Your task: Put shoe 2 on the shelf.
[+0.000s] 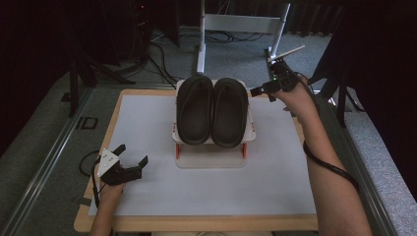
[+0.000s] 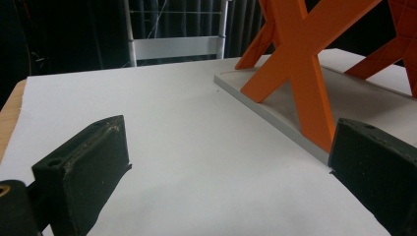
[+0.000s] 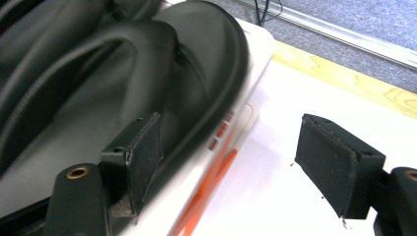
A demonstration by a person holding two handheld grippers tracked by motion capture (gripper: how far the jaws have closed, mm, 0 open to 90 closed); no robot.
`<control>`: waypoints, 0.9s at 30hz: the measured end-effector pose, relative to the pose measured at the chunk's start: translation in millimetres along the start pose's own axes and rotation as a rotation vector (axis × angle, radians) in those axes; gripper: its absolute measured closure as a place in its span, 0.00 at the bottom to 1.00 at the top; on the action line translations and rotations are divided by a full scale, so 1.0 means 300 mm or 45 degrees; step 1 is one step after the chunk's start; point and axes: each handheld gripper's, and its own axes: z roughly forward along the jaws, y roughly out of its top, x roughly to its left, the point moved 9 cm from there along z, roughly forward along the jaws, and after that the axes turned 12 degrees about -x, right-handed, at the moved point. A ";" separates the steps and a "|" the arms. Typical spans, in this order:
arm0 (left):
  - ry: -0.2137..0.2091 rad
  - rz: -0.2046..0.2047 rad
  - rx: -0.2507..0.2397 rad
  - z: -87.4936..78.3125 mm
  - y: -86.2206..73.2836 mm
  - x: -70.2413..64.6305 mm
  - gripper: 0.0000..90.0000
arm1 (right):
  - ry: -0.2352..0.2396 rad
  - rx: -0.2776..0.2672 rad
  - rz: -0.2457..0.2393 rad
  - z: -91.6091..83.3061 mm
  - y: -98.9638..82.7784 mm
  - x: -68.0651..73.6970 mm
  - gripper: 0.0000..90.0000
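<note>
The two black slippers (image 1: 212, 110) sit side by side on the white tilted top of the little shoe rack (image 1: 252, 132), toes pointing to the far side, heels nearest us. That slope keeps them on show, and the pair touches along the inner edges, so nothing looks set to slide off. The rack's orange legs (image 2: 300, 73) cross on a flat grey base plate (image 2: 275, 115), which keeps the stand steady on the white table mat (image 1: 206, 191). At the rack's far right corner we have our right gripper (image 1: 260, 91), jaws well apart and clamping nothing; in the right gripper view one pad (image 3: 142, 157) stands just beside the right slipper's rim (image 3: 231, 88), free of it. We'd judge the slipper is now left to rest there. Our left gripper (image 1: 132, 158) waits near the left edge of the mat, jaws wide and empty, well clear of the rack.
</note>
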 end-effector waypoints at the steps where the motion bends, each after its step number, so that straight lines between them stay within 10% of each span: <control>1: 0.000 0.000 0.000 0.000 0.000 0.000 0.02 | 0.000 0.000 0.000 0.000 0.000 0.000 0.27; 27: 0.002 -0.007 0.002 -0.001 0.000 0.003 0.02 | -0.134 -0.160 0.036 0.008 -0.331 -0.216 0.20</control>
